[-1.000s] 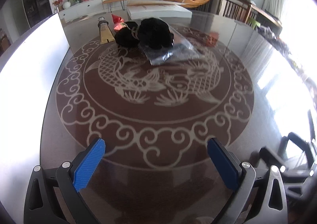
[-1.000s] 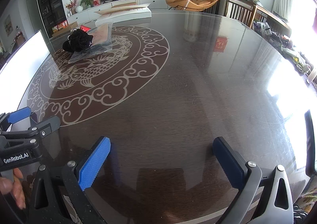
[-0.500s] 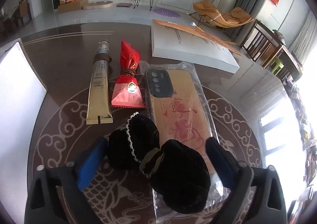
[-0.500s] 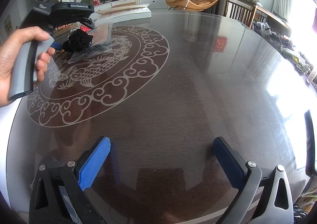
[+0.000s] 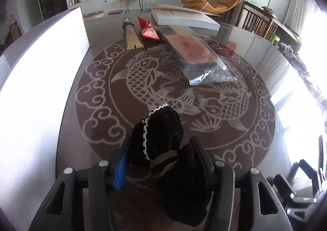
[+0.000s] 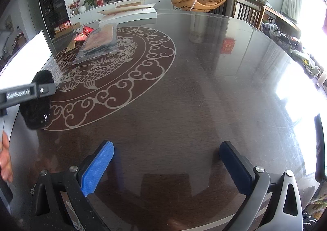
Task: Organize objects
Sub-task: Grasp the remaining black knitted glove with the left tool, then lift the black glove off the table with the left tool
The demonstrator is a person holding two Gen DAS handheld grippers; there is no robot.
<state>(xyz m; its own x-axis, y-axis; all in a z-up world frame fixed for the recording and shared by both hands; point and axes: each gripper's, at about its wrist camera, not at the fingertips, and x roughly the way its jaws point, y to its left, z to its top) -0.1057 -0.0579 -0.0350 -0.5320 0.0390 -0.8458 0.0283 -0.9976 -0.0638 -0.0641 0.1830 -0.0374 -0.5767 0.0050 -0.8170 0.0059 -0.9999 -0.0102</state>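
Your left hand-held gripper (image 5: pixel 161 161) is closing on the black plush hair tie (image 5: pixel 163 141), pads pressing its sides and holding it clear of the table (image 6: pixel 204 88), presumably so you can carry it away from the cluster and give it a spot of its own. Your right hand-held gripper (image 6: pixel 165 167) hangs wide open and empty over bare table, likely kept free for the next pick. Count what waits on the far side: one gold tube (image 5: pixel 131 35), one red wrapped packet (image 5: pixel 148 30), one bagged phone case (image 5: pixel 192 47), lying side by side, plus one white box (image 5: pixel 184 17) behind them.
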